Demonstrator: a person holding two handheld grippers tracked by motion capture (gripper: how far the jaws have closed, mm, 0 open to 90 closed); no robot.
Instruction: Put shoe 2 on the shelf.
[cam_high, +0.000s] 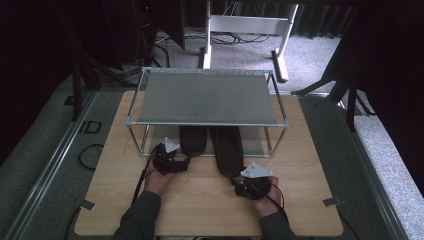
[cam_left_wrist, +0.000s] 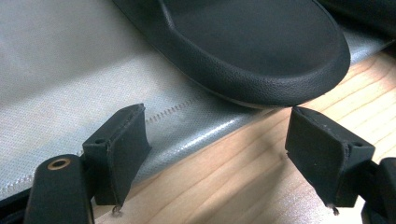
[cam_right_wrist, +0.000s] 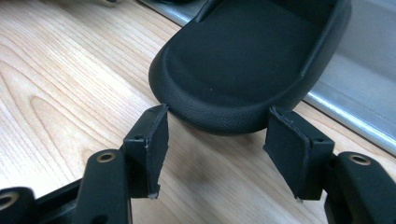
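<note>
Two black slippers lie side by side under a metal-framed shelf rack (cam_high: 207, 97). The left slipper (cam_high: 193, 139) (cam_left_wrist: 252, 51) rests on the rack's grey bottom sheet (cam_left_wrist: 70, 93), its heel near the sheet's front edge. My left gripper (cam_high: 169, 159) (cam_left_wrist: 217, 154) stands open just short of that heel, with nothing between the jaws. The right slipper (cam_high: 229, 150) (cam_right_wrist: 243, 65) sticks its heel out onto the wooden table (cam_high: 210, 200). My right gripper (cam_high: 254, 184) (cam_right_wrist: 215, 149) is open, its jaws on either side of the heel's rim without touching.
The rack's upper shelf is a grey mesh sheet covering the slippers' front halves. Thin metal legs (cam_high: 146, 140) stand at the rack's front corners. Cables (cam_high: 87, 155) trail left of the table. White desk legs (cam_high: 280, 47) stand on the carpet beyond.
</note>
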